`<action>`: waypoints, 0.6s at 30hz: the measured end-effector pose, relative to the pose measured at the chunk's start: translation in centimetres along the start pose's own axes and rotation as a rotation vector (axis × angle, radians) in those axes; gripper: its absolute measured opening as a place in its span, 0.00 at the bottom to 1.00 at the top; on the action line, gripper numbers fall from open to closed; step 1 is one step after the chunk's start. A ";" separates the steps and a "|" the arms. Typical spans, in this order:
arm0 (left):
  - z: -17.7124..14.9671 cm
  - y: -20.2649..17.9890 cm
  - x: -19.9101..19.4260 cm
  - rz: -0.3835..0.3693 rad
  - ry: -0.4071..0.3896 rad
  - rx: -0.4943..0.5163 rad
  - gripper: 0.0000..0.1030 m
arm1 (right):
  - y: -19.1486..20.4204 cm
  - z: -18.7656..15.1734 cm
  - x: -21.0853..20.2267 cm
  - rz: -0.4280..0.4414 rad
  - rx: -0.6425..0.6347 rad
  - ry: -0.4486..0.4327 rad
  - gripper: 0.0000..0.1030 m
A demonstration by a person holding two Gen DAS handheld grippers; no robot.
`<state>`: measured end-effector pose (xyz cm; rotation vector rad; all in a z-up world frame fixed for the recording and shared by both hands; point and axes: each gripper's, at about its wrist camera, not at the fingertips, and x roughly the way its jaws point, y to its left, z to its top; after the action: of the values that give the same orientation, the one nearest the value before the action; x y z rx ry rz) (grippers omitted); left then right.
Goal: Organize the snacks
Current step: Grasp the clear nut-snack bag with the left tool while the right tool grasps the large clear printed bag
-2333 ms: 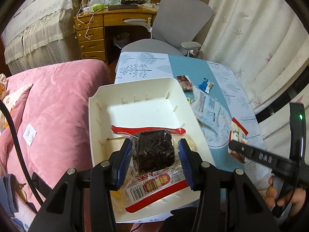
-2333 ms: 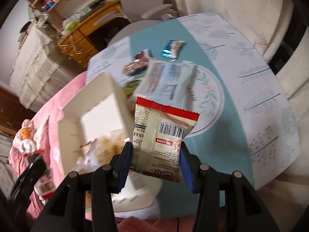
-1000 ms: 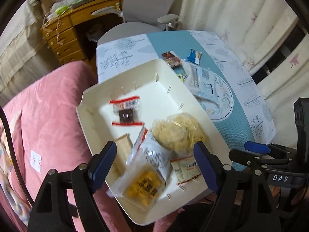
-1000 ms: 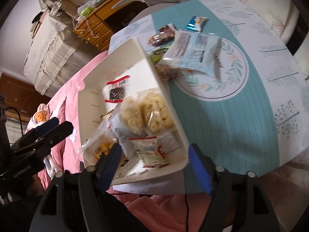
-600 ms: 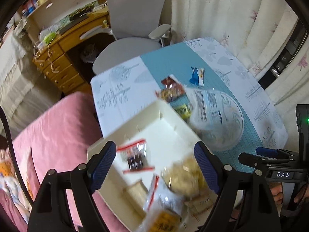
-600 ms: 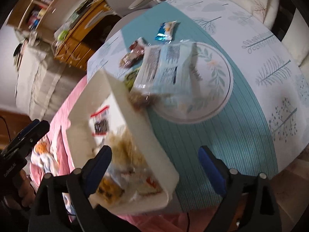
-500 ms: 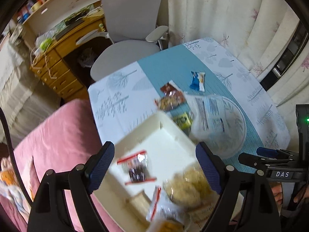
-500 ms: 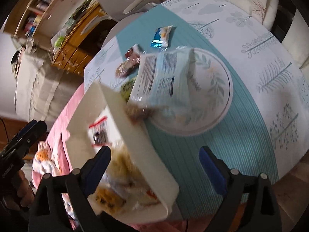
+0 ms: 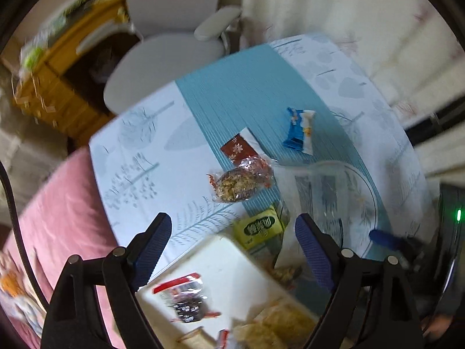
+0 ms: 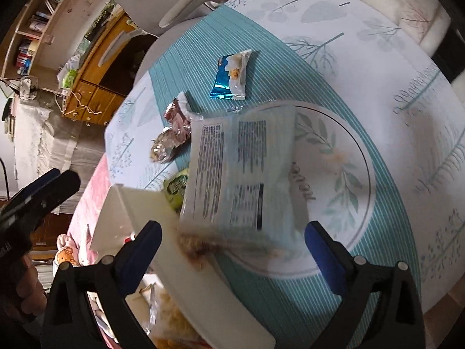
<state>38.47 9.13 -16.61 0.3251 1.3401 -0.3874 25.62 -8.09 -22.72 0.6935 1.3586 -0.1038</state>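
A white bin (image 9: 232, 264) (image 10: 197, 279) stands at the table's near left edge and holds several snack packs, among them a red-edged dark one (image 9: 186, 299). On the table lie a large pale blue bag (image 10: 241, 163) (image 9: 322, 192), a green packet (image 9: 258, 228) (image 10: 175, 187), a clear-wrapped brown snack (image 9: 238, 183) (image 10: 165, 145), a red wrapper (image 9: 238, 148) and a blue-white bar (image 9: 299, 132) (image 10: 232, 75). My left gripper (image 9: 232, 232) is open and empty above the bin's far corner. My right gripper (image 10: 232, 241) is open and empty above the large bag's near end.
The table has a teal and white leaf-print cloth (image 10: 377, 67) with a round printed ring. A grey office chair (image 9: 174, 37) and a wooden desk (image 10: 96, 78) stand behind it. A pink bed cover (image 9: 64, 203) lies left of the table. Curtains hang at the right.
Both grippers let go of their snacks into the bin, opened wide and moved forward toward the loose snacks on the table. The view is now closer to the table.
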 end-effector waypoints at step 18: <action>4.2 2.7 12.2 -0.045 0.281 -0.282 0.84 | 1.8 3.8 6.4 -0.134 -0.038 0.122 1.00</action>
<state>45.60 8.58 -27.71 0.1166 1.6574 -0.1892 31.18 -6.55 -27.74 0.5845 1.5207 -0.1437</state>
